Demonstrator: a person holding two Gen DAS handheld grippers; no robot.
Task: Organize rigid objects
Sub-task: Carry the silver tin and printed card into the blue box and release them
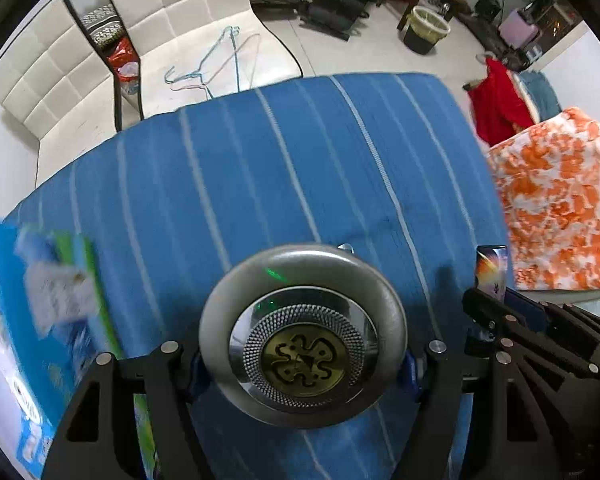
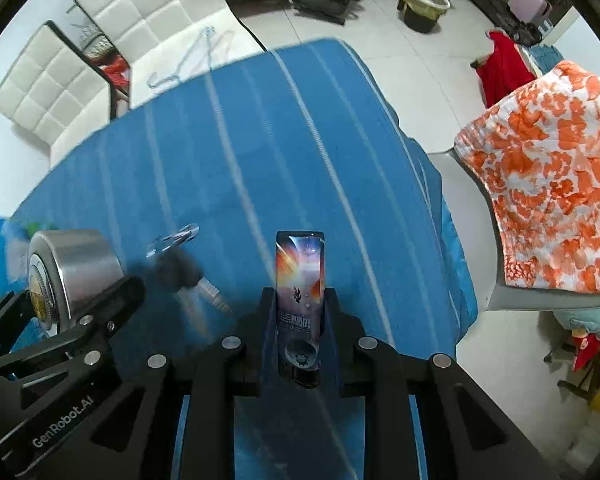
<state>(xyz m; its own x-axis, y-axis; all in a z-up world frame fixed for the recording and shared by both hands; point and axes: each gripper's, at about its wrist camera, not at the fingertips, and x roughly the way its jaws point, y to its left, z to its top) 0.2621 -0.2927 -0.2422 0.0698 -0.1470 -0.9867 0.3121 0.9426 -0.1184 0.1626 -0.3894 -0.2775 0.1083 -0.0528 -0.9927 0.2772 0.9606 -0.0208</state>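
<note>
Your left gripper (image 1: pixel 302 364) was clenched on a round metal tin (image 1: pixel 303 336), lid facing the camera, contents hidden, held at 6 o'clock over the blue striped cloth (image 1: pixel 260 168). Your right gripper (image 2: pixel 299 312) clasped a slim printed box (image 2: pixel 300 280) upright, at 3 o'clock from the tin. A blue carton (image 1: pixel 28 320) lay at 9 o'clock.

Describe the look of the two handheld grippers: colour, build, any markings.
Both the left gripper and the right gripper are matte black, built from flat, angular linkage bars with triangular cut-outs, joined by round silver pins. Blue pads line the inside of the fingers. White lettering "GenRobot.AI" marks the left gripper's side, seen from the right wrist. No cables or sleeves show.
</note>
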